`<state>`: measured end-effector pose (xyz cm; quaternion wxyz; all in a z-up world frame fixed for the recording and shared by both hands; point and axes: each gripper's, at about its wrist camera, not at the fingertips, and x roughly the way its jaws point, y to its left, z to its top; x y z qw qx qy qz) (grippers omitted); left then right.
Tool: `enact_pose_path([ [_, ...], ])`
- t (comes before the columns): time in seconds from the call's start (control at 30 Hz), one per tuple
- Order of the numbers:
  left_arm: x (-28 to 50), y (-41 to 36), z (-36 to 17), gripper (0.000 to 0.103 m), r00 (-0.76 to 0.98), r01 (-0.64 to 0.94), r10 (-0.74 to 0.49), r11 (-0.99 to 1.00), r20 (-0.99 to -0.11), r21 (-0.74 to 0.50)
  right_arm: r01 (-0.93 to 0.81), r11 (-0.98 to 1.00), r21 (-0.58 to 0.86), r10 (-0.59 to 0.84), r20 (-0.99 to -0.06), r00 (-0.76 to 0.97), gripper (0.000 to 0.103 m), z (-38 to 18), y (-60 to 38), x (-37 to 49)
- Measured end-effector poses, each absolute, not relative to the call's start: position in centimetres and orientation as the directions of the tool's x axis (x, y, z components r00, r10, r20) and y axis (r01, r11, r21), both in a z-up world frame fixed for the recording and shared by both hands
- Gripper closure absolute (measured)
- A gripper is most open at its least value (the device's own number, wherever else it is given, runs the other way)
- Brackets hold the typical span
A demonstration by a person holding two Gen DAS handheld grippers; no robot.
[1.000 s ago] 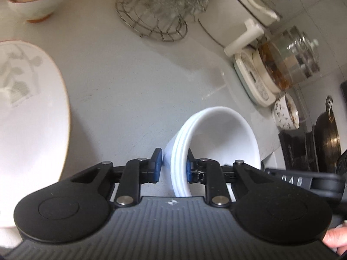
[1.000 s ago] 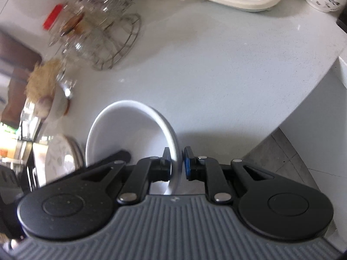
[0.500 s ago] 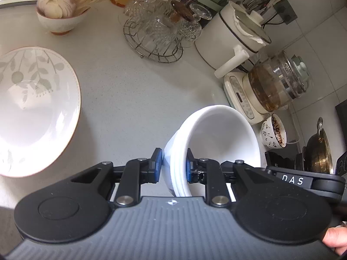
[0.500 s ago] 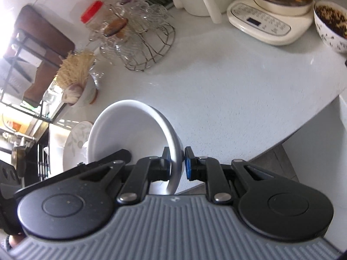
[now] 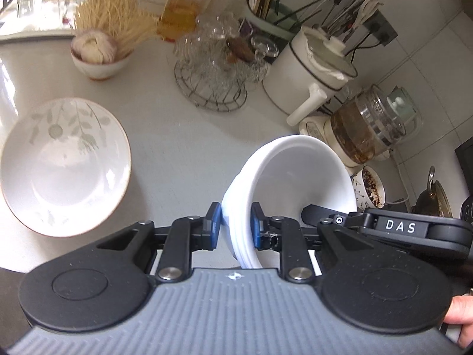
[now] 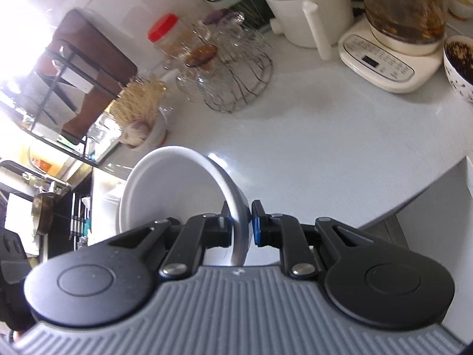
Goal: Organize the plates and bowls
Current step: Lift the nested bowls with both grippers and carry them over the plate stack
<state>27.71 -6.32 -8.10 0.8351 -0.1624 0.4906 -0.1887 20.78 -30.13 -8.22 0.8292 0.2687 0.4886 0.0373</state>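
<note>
My left claw (image 5: 235, 226) is clamped on the near rim of a stack of white bowls (image 5: 295, 177), one pad outside and one inside, open only as far as the nested rims force it. My right claw (image 6: 240, 226) pinches the rim on the other side, nearly closed around the thinner edge it meets there. From its own camera I see only one rim and cannot count the bowls (image 6: 177, 189) beneath, but its arm reaches into the left view just beyond the stack, so I judge both claws share the same load.

I hold it from two sides because a nested stack is heavy and slippery; a single rim grip would let it swing or let the inner bowls slide out. Even so, the stack hangs tilted, mouth turned toward the claws, clear above the tabletop (image 5: 183, 148).

On the tabletop to the left lies a wide plate with a leaf pattern (image 5: 63, 165), alone and well apart from the stack. The back edge is crowded: a wire rack of glasses (image 5: 215, 68), a white pot (image 5: 310, 71), a glass kettle (image 5: 369, 127), and a small bowl with garlic (image 5: 99, 59). That crowding is why I would keep the stack over the open middle, and level it before setting it down.
</note>
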Motion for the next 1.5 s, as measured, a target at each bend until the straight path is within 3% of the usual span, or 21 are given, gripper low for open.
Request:
enact_pose_path([
  [0.7,30.8,5.2,-7.1,0.078,0.480,0.134,-0.457,0.882,-0.749,-0.452,0.149,0.854,0.498,0.354,-0.767,0.536,0.086,-7.5,-19.8,24.7],
  [1.17,33.9,11.6,-11.3,0.078,0.439,0.062,-0.447,0.880,-0.779,-0.471,0.154,0.872,0.465,0.349,-0.810,0.471,0.086,-10.9,-13.5,28.2],
  [1.5,37.5,12.5,-14.6,0.078,0.361,0.095,-0.444,0.892,-0.820,-0.442,0.227,0.865,0.447,0.324,-0.844,0.428,0.086,-14.4,-12.0,29.8],
])
